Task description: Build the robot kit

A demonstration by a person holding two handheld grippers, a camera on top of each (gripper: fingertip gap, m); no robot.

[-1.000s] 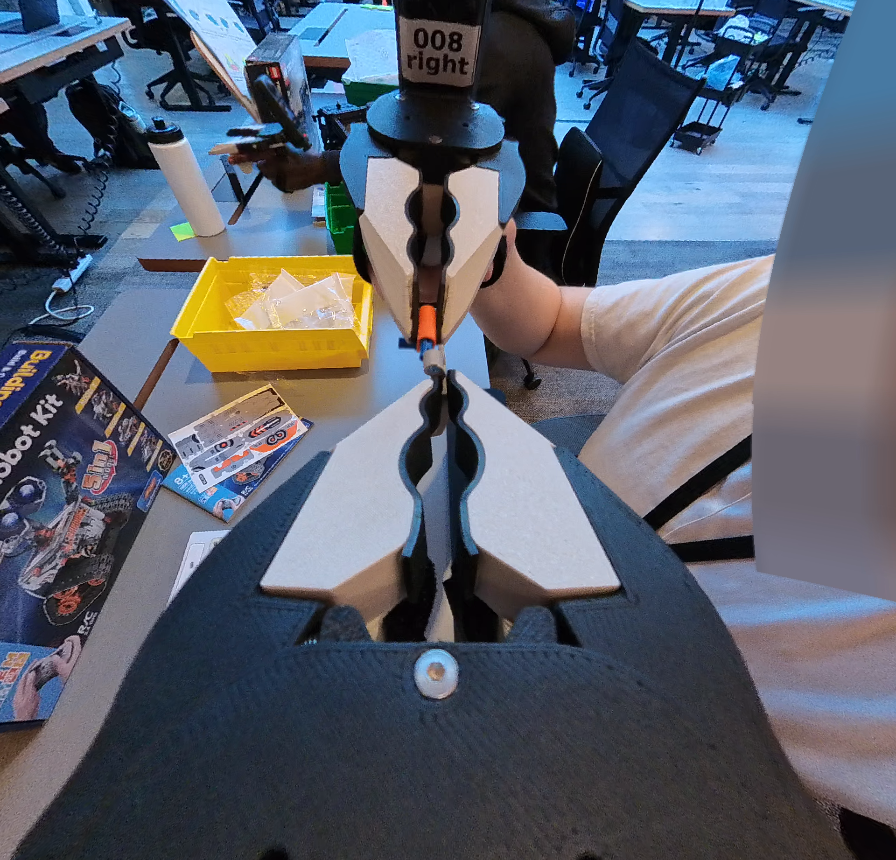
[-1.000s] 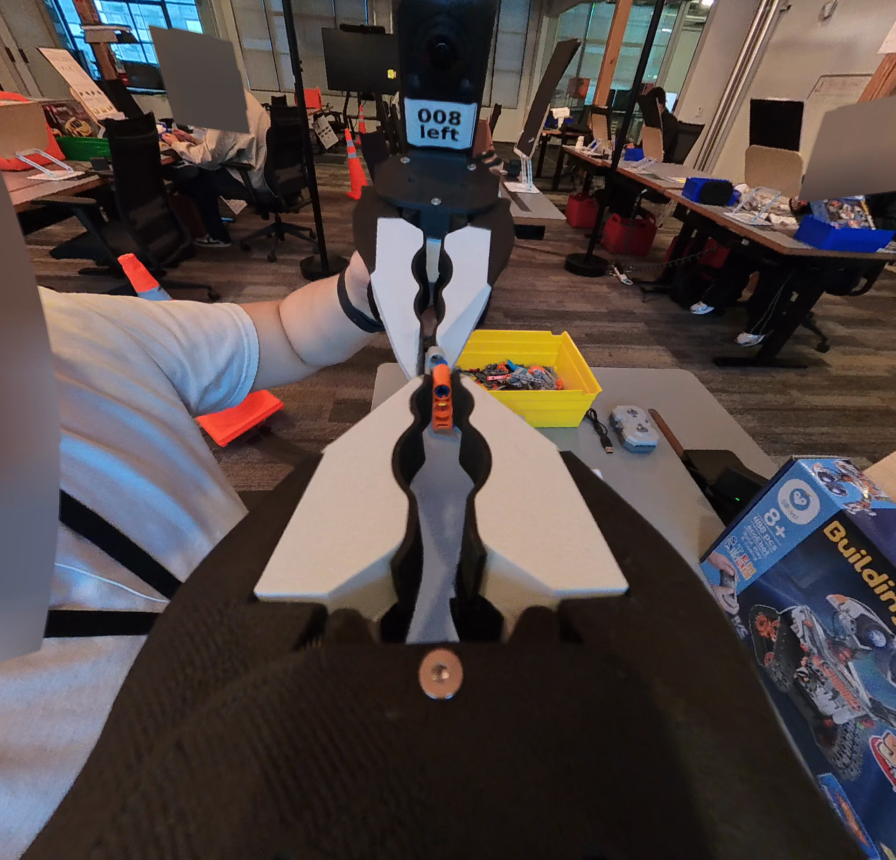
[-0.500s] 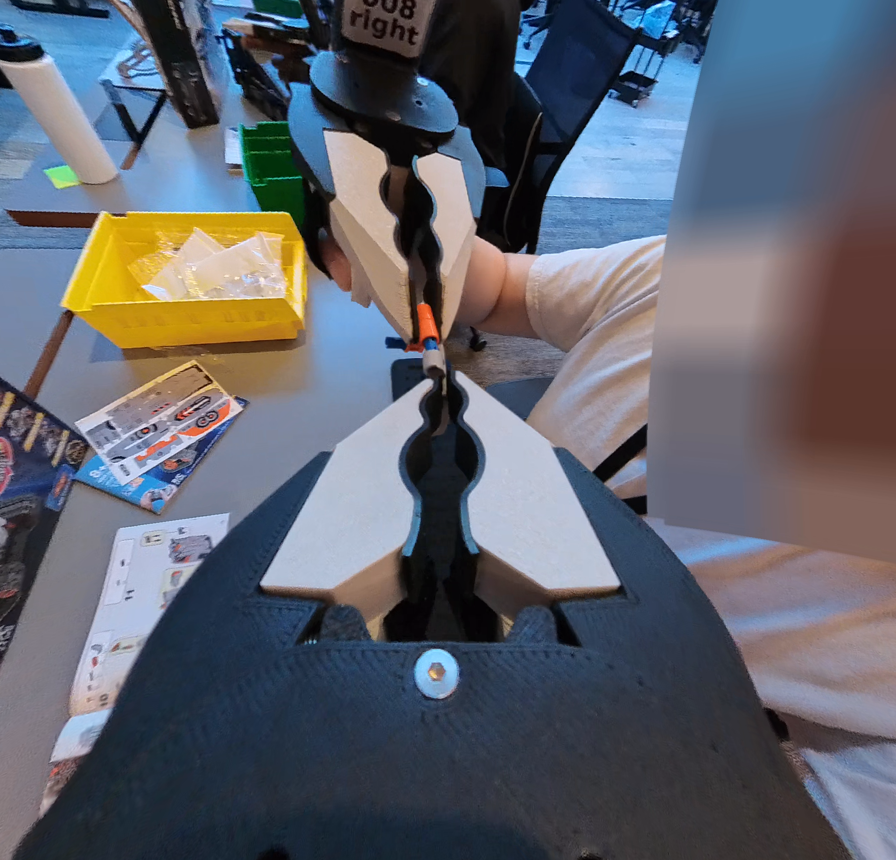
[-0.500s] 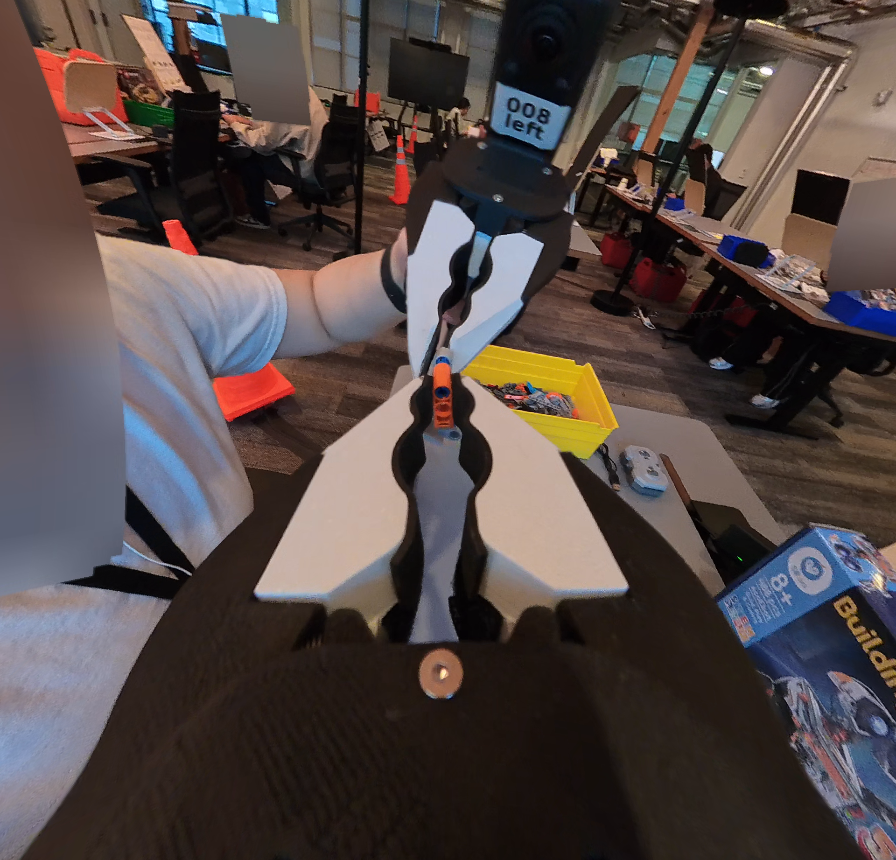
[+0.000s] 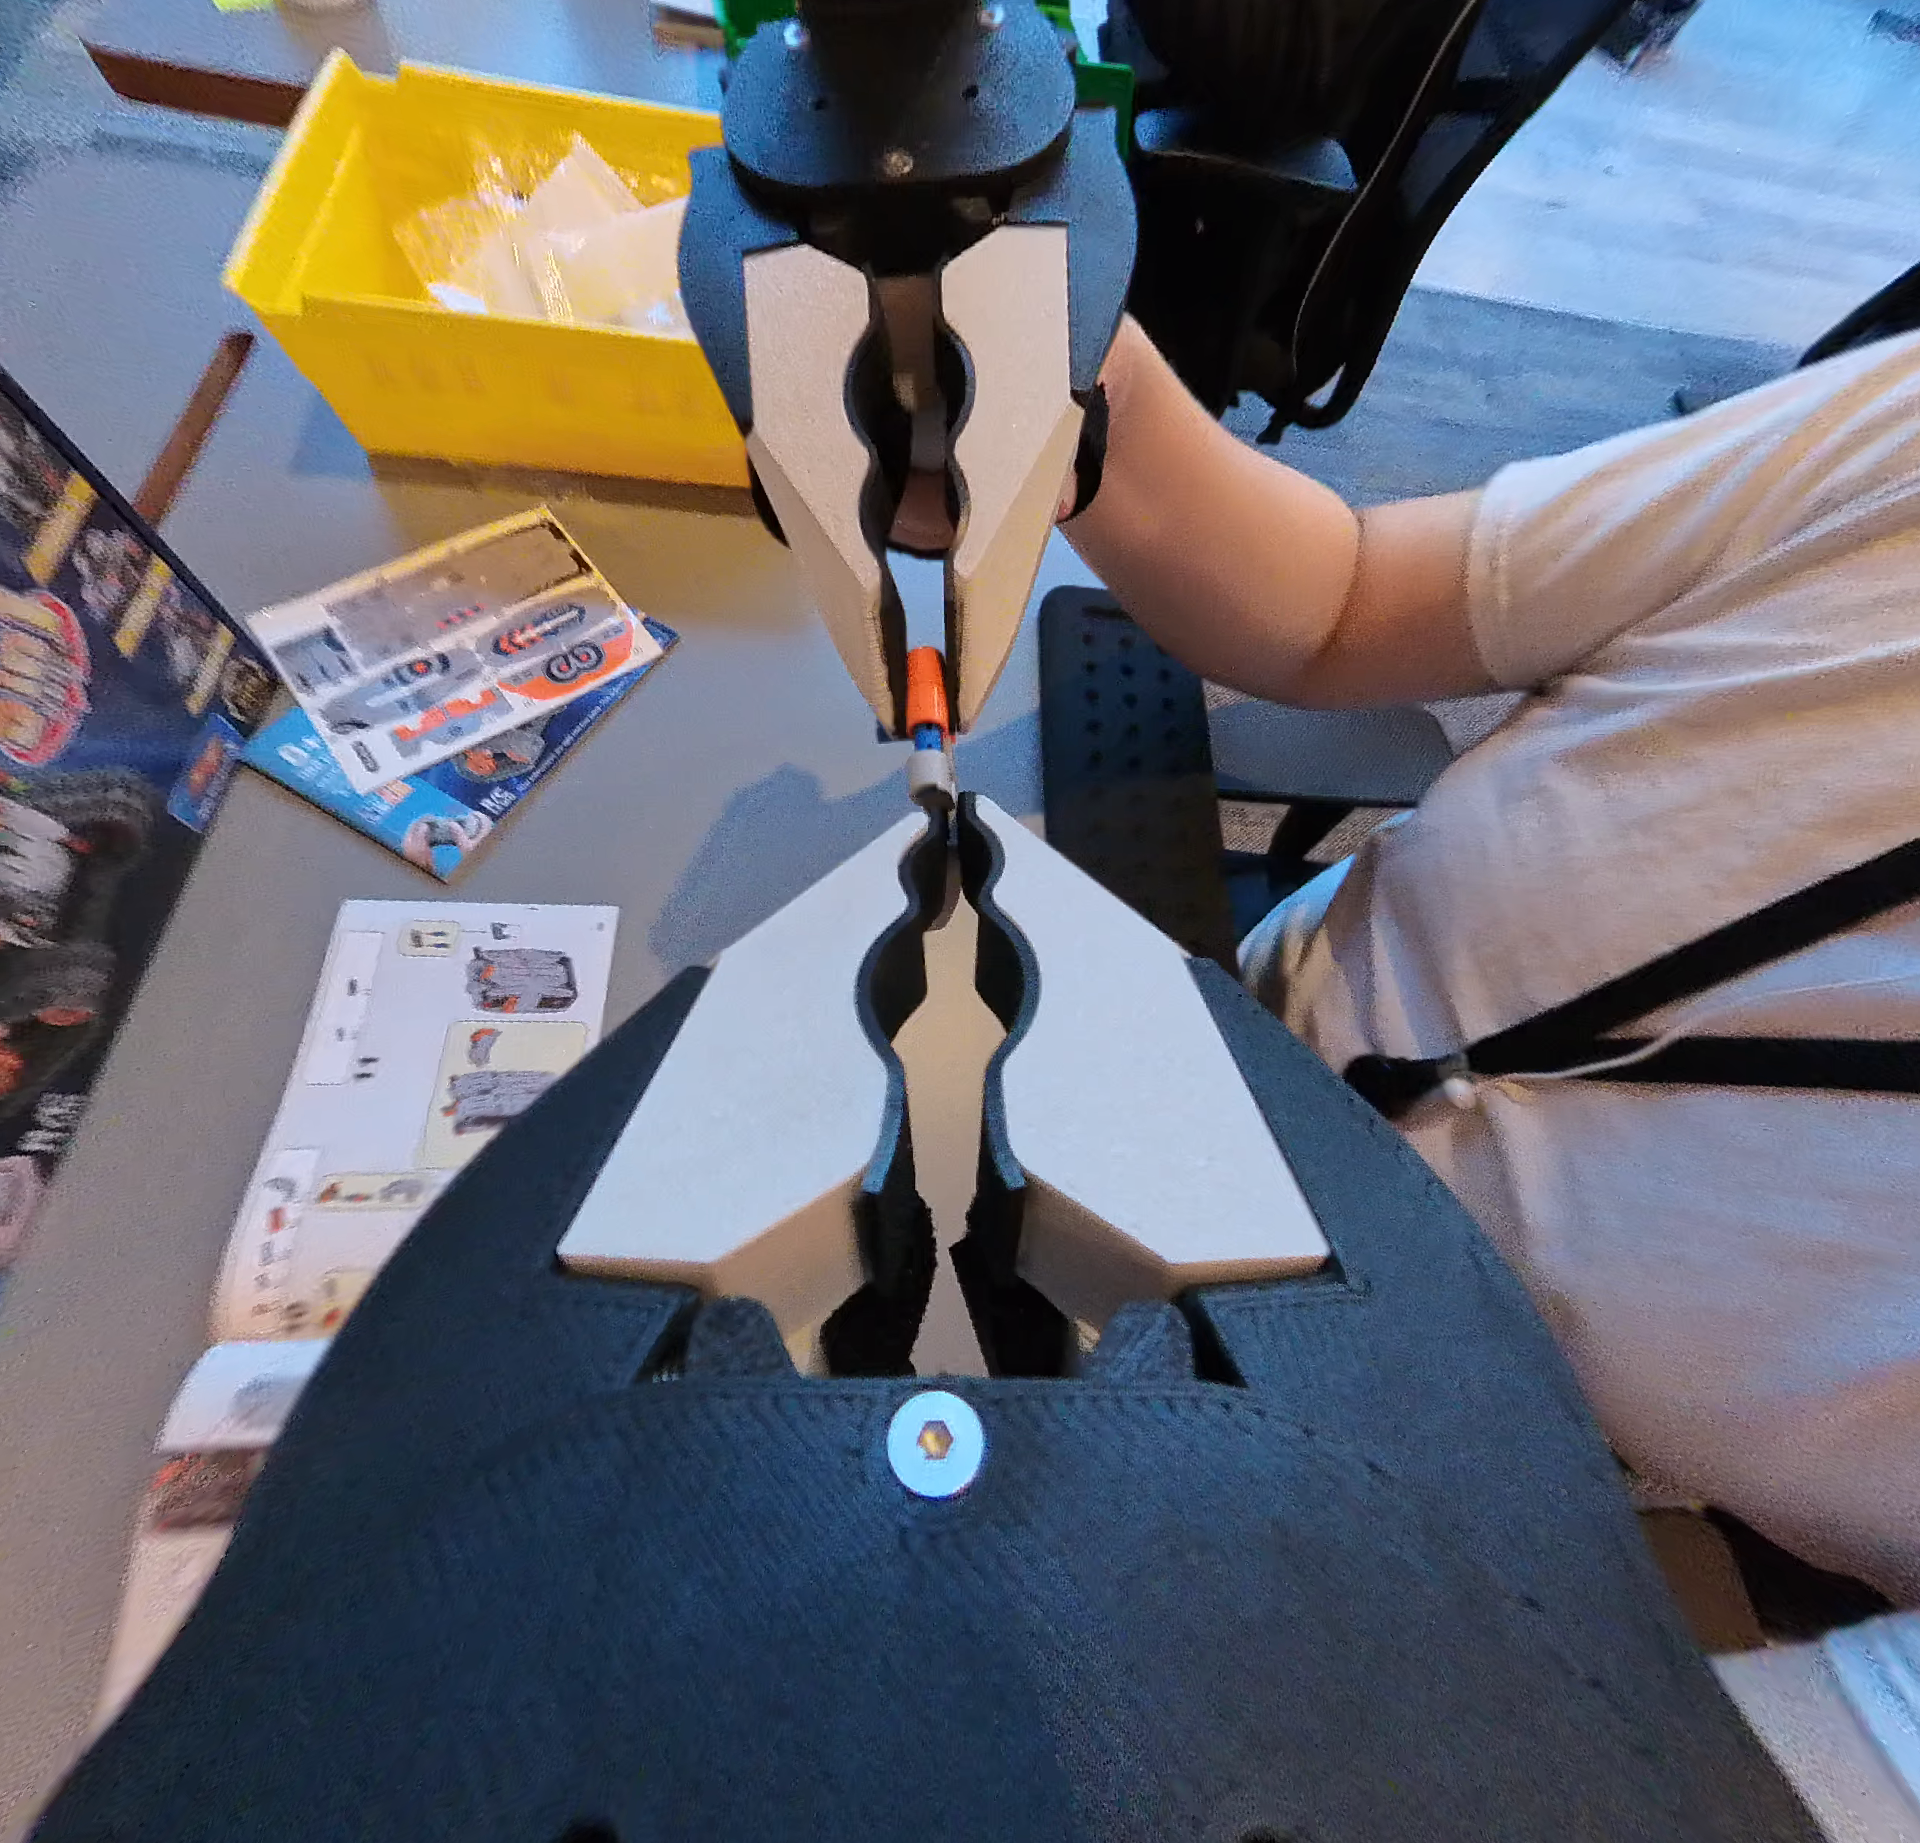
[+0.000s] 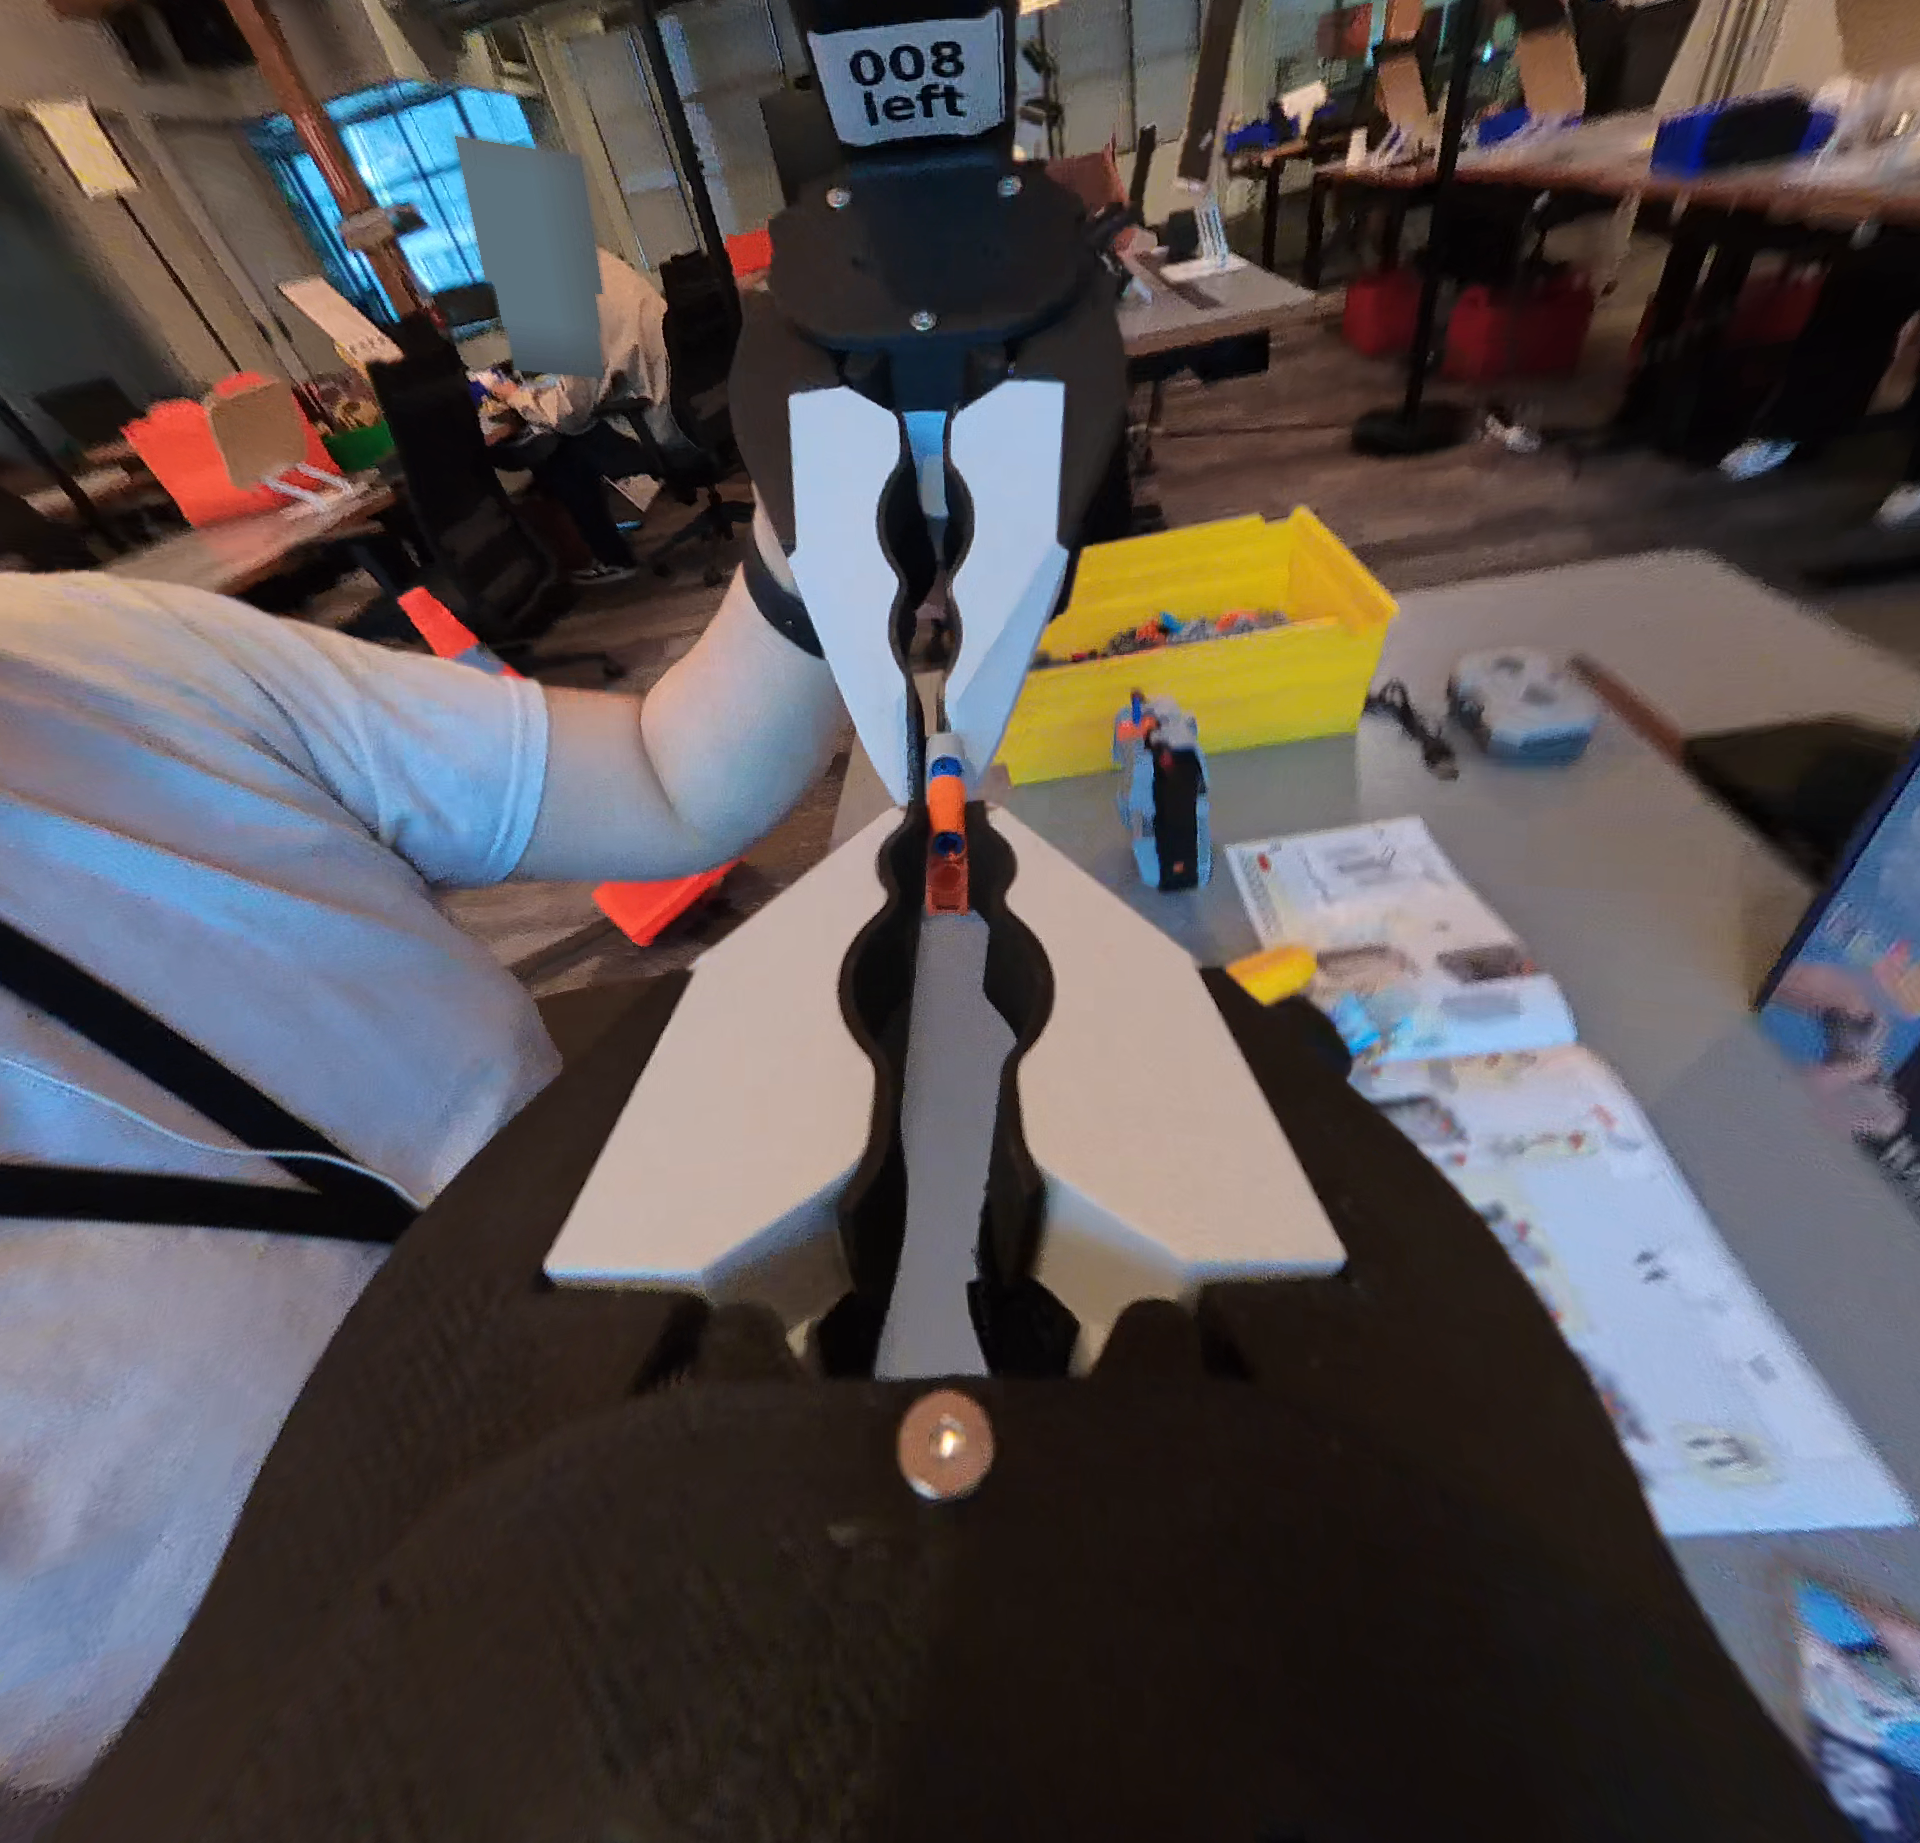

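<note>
Two hand-held grippers meet tip to tip above the bench, joined by a small chain of toy building parts.

The right hand-held gripper is clenched on an orange connector. The left hand-held gripper is clenched on a thin pin carrying a grey bushing. Both point level at each other. A yellow bin sits far left, and instruction sheets lie near left.
</note>
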